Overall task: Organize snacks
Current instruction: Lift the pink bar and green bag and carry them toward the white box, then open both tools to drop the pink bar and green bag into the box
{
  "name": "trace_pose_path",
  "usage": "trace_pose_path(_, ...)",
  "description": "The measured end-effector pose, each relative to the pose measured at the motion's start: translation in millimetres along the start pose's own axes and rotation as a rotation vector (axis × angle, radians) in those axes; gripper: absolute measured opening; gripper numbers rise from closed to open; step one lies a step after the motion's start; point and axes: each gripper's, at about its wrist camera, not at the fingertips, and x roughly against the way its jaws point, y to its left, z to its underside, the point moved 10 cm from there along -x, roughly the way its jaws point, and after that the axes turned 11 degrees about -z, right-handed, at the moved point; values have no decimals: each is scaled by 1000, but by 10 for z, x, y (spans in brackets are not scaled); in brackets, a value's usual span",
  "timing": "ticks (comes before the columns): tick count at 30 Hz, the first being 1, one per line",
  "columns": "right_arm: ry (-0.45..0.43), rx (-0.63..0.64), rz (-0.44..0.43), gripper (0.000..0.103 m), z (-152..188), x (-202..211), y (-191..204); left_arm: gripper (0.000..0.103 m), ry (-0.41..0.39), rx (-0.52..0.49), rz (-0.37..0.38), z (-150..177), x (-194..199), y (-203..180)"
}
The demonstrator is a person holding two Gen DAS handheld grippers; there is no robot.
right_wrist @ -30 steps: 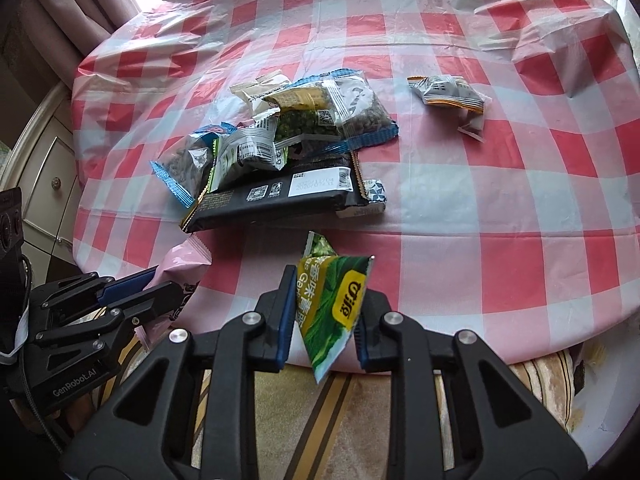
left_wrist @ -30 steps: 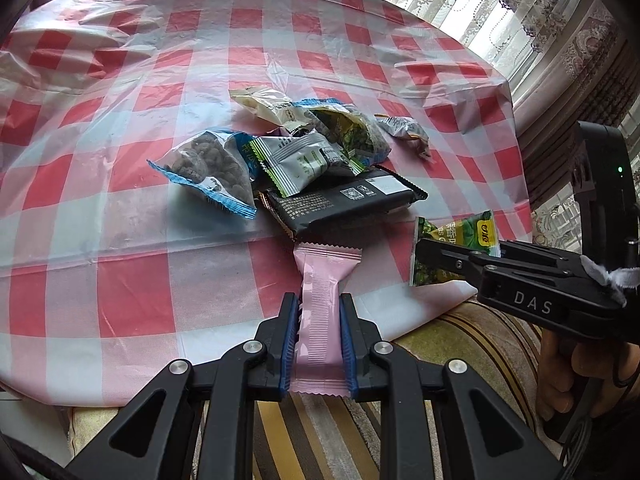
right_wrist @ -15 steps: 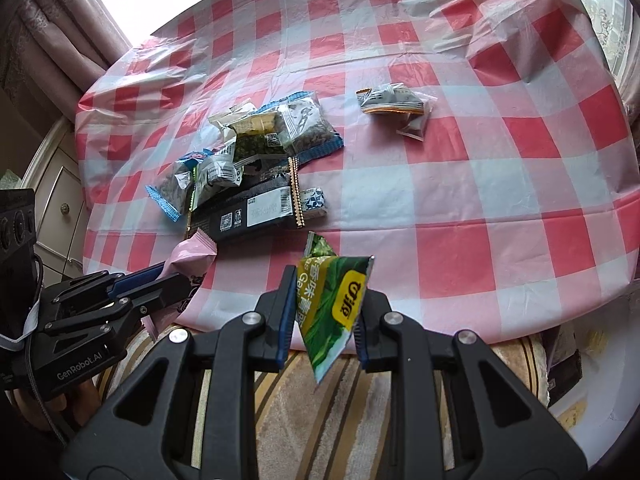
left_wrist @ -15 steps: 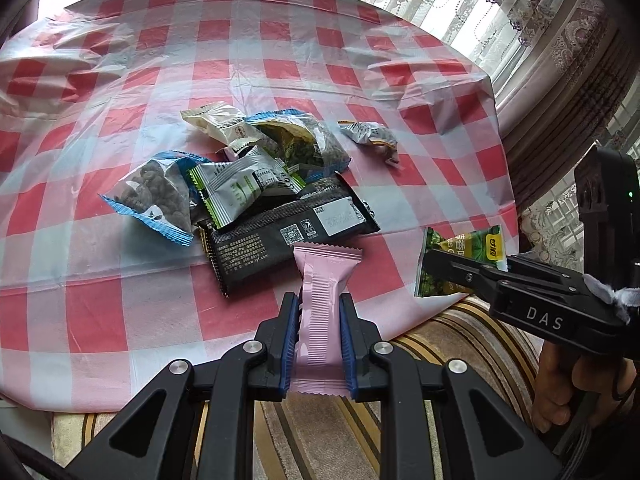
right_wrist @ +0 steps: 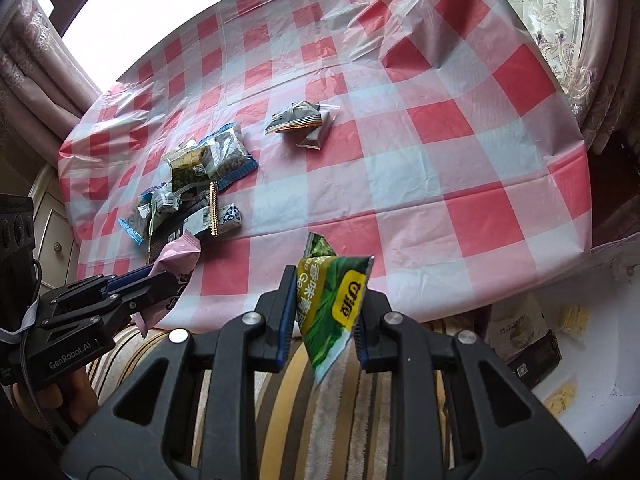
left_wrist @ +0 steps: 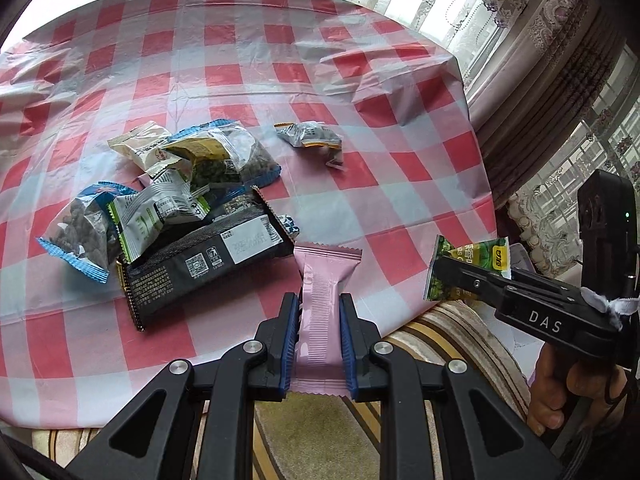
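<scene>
My left gripper (left_wrist: 319, 308) is shut on a pink snack packet (left_wrist: 324, 292), held above the near table edge; it also shows in the right wrist view (right_wrist: 176, 264). My right gripper (right_wrist: 324, 292) is shut on a green snack packet (right_wrist: 332, 308), held off the table edge; the packet shows at the right of the left wrist view (left_wrist: 468, 268). A pile of snack packets (left_wrist: 188, 200) with a long black packet (left_wrist: 200, 264) lies on the red-checked tablecloth (left_wrist: 360, 92). A small grey packet (left_wrist: 312, 138) lies apart, farther right.
A striped cushion (left_wrist: 440, 320) lies below the table edge under both grippers. Curtains (left_wrist: 540, 60) hang at the right. In the right wrist view more packets (right_wrist: 528, 340) lie on the floor at the right, and a white cabinet (right_wrist: 52, 236) stands at the left.
Both grippers have drawn back and swung right while holding their packets. The snack pile now sits farther left and farther away in both views.
</scene>
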Motion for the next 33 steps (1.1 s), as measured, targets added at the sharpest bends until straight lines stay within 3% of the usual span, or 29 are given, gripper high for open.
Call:
trace_pose_path(17, -89, -126, 189, 28, 337, 929, -1207, 21, 16, -242, 124, 67, -20, -1397)
trace_pose_path(33, -140, -274, 357, 29, 985, 1692, -2135, 21, 89, -464, 261, 659, 68, -2660)
